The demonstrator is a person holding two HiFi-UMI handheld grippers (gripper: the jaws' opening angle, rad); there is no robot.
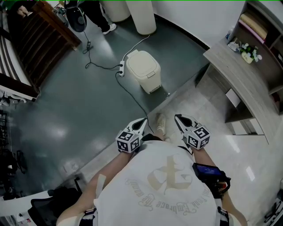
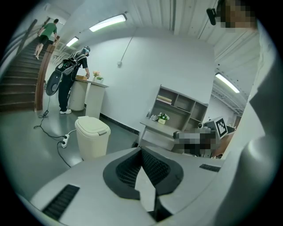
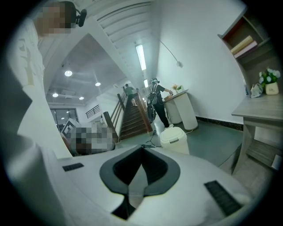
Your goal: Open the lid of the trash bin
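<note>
The cream trash bin (image 1: 143, 70) stands on the dark floor ahead of me with its lid down. It also shows in the left gripper view (image 2: 92, 137) and, small, in the right gripper view (image 3: 174, 139). My left gripper (image 1: 140, 125) and right gripper (image 1: 180, 120) are held side by side close to my chest, well short of the bin. Both point toward it. In each gripper view the dark pads meet in a line, left gripper (image 2: 141, 152) and right gripper (image 3: 142, 152). Both are shut with nothing between them.
A white power strip (image 1: 121, 69) and black cable (image 1: 132, 95) lie left of the bin. A wooden staircase (image 1: 40, 39) rises at far left. A grey desk with shelves (image 1: 241, 75) lines the right. A white cabinet (image 1: 142, 17) and a person (image 1: 95, 13) stand behind the bin.
</note>
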